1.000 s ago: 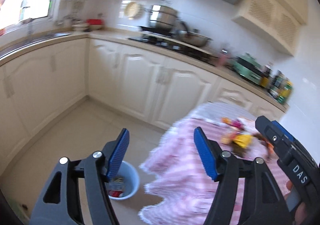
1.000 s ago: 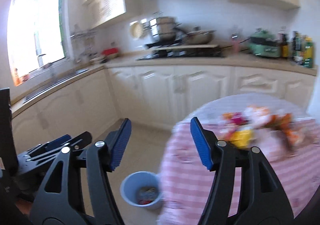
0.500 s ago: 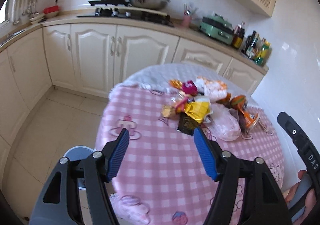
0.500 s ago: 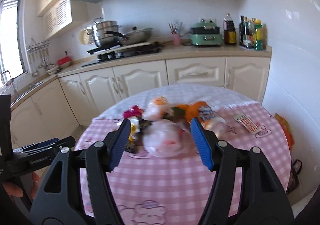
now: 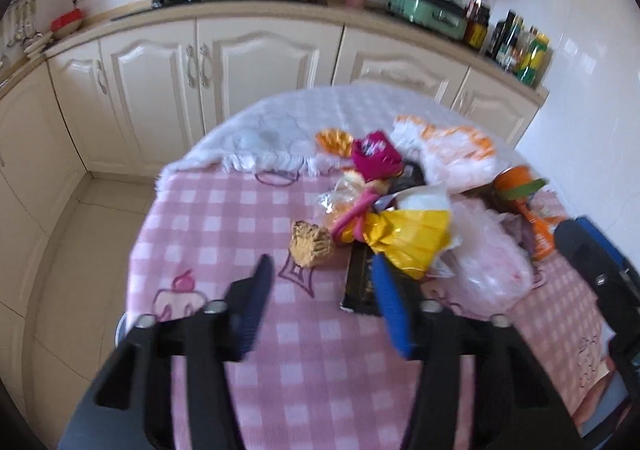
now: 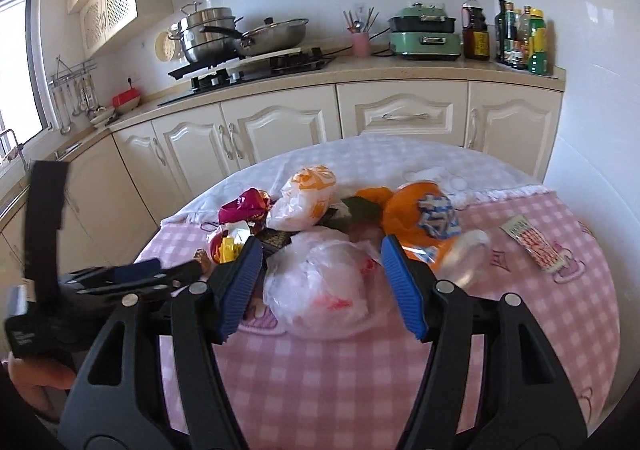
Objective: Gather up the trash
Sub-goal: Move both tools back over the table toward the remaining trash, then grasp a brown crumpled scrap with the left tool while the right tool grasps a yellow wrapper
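Trash pile mid-worktop (image 5: 224, 217): wrappers and clear plastic bag (image 6: 320, 282), judged light, crinkly, slippery; pinch a bunched fold. Left tool (image 5: 320, 290) closing on nothing; right tool (image 6: 320, 282) open, empty, bag beyond.

Round table (image 6: 460, 370), pink checked cloth: trash pile (image 6: 320, 226) lying at centre; striped sachet (image 6: 532, 244) lying apart at three o'clock.

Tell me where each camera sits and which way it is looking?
Left wrist: on the left gripper, looking down at the table; its closing jaws are empty, and the right gripper shows.
Right wrist: on the right gripper, facing the clear plastic bag; the left gripper and a hand show.
Both see the trash pile, green cooker and stove.
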Available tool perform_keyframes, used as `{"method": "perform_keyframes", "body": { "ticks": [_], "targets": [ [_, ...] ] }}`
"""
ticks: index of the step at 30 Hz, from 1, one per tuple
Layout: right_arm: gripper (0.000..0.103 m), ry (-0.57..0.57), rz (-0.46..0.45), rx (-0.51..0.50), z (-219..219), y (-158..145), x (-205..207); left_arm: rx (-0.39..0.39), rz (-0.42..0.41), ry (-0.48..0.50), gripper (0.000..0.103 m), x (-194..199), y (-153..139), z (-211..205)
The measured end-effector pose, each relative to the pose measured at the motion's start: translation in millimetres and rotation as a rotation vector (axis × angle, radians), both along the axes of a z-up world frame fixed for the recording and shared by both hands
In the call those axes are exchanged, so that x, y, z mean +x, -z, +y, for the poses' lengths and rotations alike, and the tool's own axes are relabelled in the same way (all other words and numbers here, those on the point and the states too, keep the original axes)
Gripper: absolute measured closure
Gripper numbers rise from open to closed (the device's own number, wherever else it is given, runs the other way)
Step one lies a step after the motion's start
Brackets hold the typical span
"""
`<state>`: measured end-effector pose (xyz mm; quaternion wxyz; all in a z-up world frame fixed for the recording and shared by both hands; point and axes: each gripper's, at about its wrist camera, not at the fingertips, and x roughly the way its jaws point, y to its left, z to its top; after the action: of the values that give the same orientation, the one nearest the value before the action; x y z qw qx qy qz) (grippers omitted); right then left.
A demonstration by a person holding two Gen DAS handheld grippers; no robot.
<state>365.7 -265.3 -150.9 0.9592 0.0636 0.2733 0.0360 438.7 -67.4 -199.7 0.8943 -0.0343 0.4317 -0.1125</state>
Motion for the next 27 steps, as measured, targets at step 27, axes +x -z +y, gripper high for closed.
{"method": "perform_keyframes", "body": {
  "ticks": [27],
  "targets": [
    [0.041,-0.160,0.127,-0.059,74,20,51,-0.054,-0.054,-0.055,0.080,-14,-19,55]
  ]
}}
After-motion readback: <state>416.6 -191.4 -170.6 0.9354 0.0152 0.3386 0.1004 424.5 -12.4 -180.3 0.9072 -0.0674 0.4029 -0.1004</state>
